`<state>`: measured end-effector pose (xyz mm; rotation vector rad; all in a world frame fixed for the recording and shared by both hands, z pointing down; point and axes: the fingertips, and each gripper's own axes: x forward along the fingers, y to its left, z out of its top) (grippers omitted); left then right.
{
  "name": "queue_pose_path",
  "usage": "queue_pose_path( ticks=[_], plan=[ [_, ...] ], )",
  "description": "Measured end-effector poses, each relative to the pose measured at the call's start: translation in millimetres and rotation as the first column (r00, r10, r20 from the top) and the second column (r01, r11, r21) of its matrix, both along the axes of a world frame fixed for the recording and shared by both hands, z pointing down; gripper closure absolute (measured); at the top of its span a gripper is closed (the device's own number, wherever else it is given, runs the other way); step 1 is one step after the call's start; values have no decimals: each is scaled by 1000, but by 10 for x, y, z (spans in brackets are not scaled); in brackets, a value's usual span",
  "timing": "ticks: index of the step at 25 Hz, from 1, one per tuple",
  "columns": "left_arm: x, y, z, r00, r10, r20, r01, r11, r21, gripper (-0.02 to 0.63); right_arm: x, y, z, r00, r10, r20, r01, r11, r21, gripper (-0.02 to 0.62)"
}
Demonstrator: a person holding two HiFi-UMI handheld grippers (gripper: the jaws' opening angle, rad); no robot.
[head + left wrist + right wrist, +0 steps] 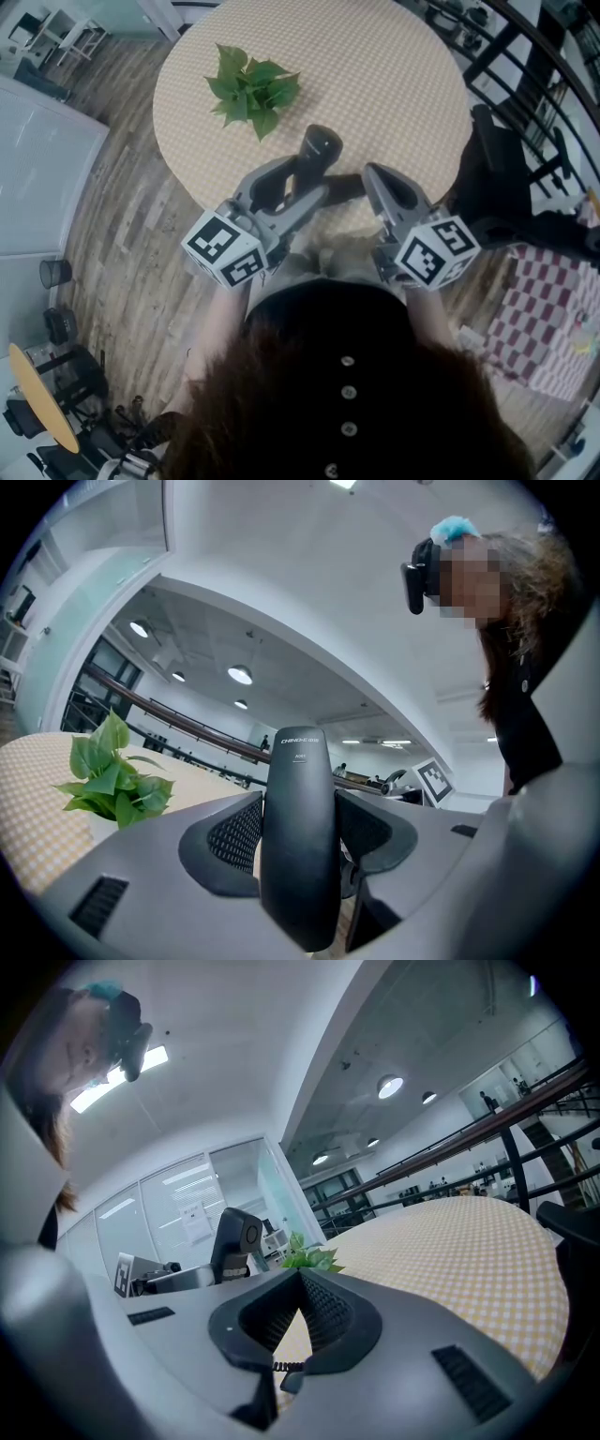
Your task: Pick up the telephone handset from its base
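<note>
Left gripper [300, 844] jaws clamped on the black handset [298, 771], which stands upright. Right gripper [300, 1279] jaws pressed together, empty. Plant [251, 89] on the checked surface [394, 84].

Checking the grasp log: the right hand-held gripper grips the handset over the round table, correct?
No. It is the left hand-held gripper that grips the handset over the round table; the left gripper view shows it.

One handset [316, 152], one plant [251, 89], one table [403, 84].

Slim dark handset [298, 836] — gripped mid-length, aloft
</note>
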<state>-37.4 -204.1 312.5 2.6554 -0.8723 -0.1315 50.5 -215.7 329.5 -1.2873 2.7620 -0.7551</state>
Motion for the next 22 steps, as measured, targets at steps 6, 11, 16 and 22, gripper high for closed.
queue_pose_path(
  ticks=[6, 11, 16, 22],
  plan=[
    [-18, 26, 3, 1000, -6, 2, 6, 1000, -1, 353, -42, 37, 30, 1000, -10, 4, 10, 1000, -8, 586],
    [-3, 64, 36, 1000, -6, 21, 6, 1000, 5, 353, -57, 92, 43, 1000, -29, -13, 29, 999, -14, 586],
    [-15, 72, 47, 999, -20, 31, 19, 1000, 14, 353, -53, 125, 58, 999, -33, -21, 33, 999, -18, 586],
    [-50, 61, 37, 999, -29, 26, 29, 999, 14, 353, -50, 149, 51, 999, -33, -27, 32, 999, -19, 588]
  ],
)
